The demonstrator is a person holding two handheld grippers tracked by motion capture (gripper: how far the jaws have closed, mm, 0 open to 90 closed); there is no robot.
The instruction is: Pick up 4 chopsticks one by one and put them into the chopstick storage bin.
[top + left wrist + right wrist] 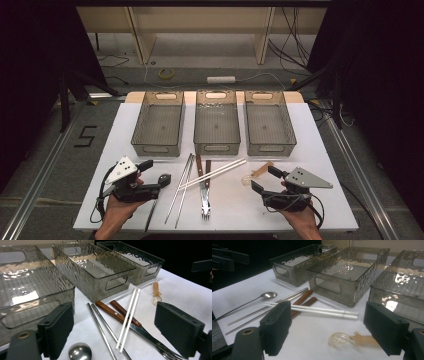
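Hovering low over the white table, both grippers hold nothing. Landmark: the middle bin of three smoky clear bins, with the left bin and right bin beside it, all three showing bare floors. Left gripper sits well in front and to the left of the middle bin, jaws apart, pads bare; just past its tips lies a steel spoon (bowl up, handle running back toward the person). Right gripper sits in front and to the right of the middle bin, jaws apart as well; a small translucent amber spoon lies on the cloth right ahead of it, not touched by either pad. Directly in front of the middle bin: a pair of steel chopsticks, slightly left; two wooden-handled forks side by side, handles toward the bin, tines toward the person; a pair of white chopsticks lying slantwise across the fork handles and the steel pair. Each hand comes in from the near edge.
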